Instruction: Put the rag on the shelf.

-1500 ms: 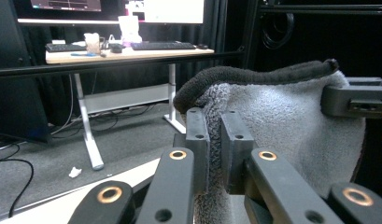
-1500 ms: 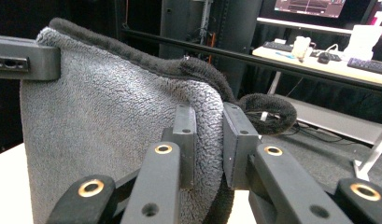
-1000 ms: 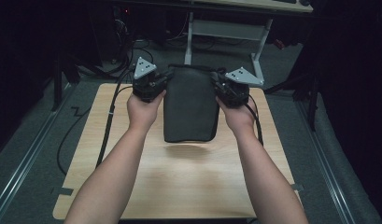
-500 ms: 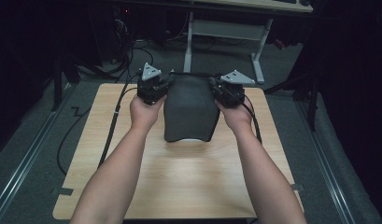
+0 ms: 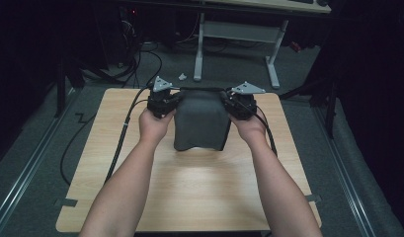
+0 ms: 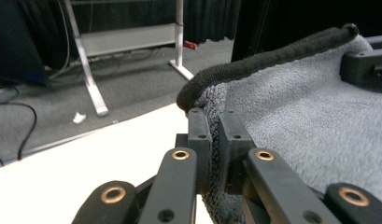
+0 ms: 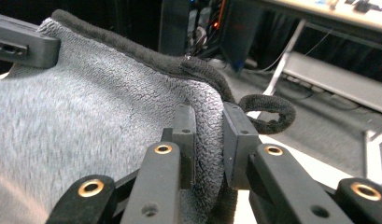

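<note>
Because the grey towel (image 5: 199, 123) is soft terry cloth with a thick black hem, it is judged to be light, limp and not fragile, so it folds and sags wherever it is not supported. It is held up by its far edge between the two hands, above the wooden counter (image 5: 189, 187), and its free near end hangs down toward the counter surface. For such a cloth the best place to be taken is at the corners of the hemmed edge, where the fabric is doubled and slips less. This is how it is gripped now. The left claw (image 6: 215, 140) is clamped on the left corner just under the black hem (image 6: 272, 53), with a fold of the pile pressed between its jaws; these jaws have just been closing a little more on the cloth. The right claw (image 7: 207, 135) is clamped on the other corner, where a thicker roll of fabric is squeezed, and a small black loop (image 7: 268, 114) of the hem sticks out beside it. Since the pile is compressible, a firm pinch is judged necessary, otherwise the corner can creep out when the towel is lowered or pulled flat.
</note>
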Action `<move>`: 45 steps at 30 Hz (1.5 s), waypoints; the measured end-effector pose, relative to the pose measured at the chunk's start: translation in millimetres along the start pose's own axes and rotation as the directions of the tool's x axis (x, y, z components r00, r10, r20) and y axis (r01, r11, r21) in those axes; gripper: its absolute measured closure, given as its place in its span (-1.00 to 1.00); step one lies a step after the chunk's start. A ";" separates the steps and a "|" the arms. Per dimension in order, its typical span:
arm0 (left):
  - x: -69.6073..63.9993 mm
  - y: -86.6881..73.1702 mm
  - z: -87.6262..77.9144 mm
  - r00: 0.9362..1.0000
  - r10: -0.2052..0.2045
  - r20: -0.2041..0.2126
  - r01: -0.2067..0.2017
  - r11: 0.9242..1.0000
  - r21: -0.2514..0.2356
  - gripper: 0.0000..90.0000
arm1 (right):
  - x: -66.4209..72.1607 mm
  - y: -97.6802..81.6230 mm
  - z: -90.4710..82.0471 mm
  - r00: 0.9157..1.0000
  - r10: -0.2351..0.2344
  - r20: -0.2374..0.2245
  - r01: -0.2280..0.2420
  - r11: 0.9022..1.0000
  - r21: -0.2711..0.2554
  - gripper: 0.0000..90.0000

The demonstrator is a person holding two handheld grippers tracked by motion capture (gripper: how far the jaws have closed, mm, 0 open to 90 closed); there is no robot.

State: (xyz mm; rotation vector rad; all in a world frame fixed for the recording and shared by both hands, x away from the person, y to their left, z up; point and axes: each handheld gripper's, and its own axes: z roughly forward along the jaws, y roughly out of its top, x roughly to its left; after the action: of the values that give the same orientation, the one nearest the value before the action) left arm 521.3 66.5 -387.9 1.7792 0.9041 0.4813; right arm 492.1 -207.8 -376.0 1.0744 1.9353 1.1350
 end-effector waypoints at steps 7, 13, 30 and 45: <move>2.4 -4.1 2.1 1.000 0.003 0.018 -0.003 1.000 0.017 0.90 | -4.4 -10.9 1.6 0.997 0.064 -0.037 -0.064 0.998 0.004 0.74; 5.4 -16.3 6.4 0.999 -0.028 0.034 0.027 0.999 0.033 0.90 | -3.6 -17.2 4.0 0.995 0.094 -0.040 -0.093 0.996 0.015 0.74; 11.6 -28.8 6.5 0.994 -0.076 0.082 0.075 0.997 0.019 0.91 | -11.0 -27.0 8.1 0.986 0.151 -0.073 -0.150 0.989 0.021 0.74; 20.2 -59.3 21.4 0.976 -0.173 0.134 0.166 0.984 0.067 0.91 | -16.4 -44.9 19.5 0.972 0.216 -0.096 -0.209 0.975 0.071 0.76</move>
State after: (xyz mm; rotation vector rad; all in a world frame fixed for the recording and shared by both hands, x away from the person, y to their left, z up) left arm 528.1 79.4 -452.4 1.7437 0.9688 0.2214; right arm 501.1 -228.1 -422.5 1.3044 1.9810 1.2770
